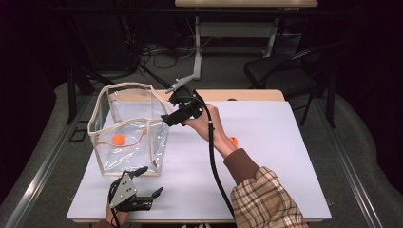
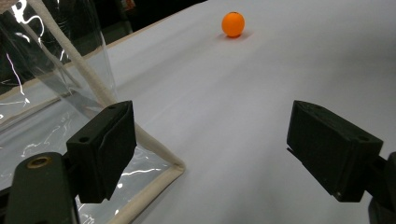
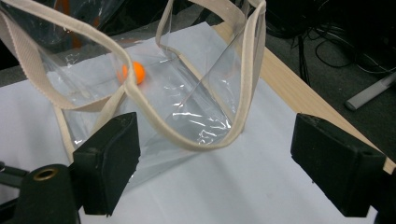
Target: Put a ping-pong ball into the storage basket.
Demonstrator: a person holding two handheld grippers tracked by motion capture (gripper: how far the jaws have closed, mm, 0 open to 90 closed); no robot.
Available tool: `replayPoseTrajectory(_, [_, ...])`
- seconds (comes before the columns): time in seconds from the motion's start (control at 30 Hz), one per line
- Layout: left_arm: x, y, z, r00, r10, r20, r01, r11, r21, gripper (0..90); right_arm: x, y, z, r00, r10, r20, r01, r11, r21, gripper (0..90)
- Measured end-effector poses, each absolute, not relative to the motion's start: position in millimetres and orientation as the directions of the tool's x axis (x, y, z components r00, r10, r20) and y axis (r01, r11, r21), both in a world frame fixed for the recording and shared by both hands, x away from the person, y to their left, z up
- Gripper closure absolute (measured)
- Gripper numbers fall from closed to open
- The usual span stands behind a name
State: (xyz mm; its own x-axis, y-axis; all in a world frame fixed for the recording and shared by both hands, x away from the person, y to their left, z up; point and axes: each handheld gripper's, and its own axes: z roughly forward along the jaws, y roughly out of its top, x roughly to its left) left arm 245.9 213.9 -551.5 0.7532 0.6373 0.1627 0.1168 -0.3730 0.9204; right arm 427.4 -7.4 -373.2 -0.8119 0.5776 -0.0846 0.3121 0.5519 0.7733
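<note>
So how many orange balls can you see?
2. One orange ball lies inside the clear bag, on its bottom. The other ball sits on the white table, beside the person's right forearm. More could be hidden behind that arm.

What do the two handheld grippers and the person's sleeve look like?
Both are black two-jaw grippers with blocky rectangular pads. The left gripper carries a grey three-cornered plate on top. The right gripper trails a thick black cable. The right arm wears a plaid sleeve with a brown cuff.
</note>
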Motion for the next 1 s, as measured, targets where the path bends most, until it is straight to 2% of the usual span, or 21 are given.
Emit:
replayPoseTrajectory(0.47, [246,214,-552,0.753,0.638,0.160,0.119,-0.372,0.921,15.9,408,-53,-387,-0.800,0.592,-0.091,0.316,0.547,0.775,13.6])
replayPoseTrajectory(1.0, [246,214,-552,0.753,0.638,0.159,0.123,-0.374,0.919,15.9,389,-96,-426,-0.775,0.627,-0.076,0.359,0.537,0.764,11.3])
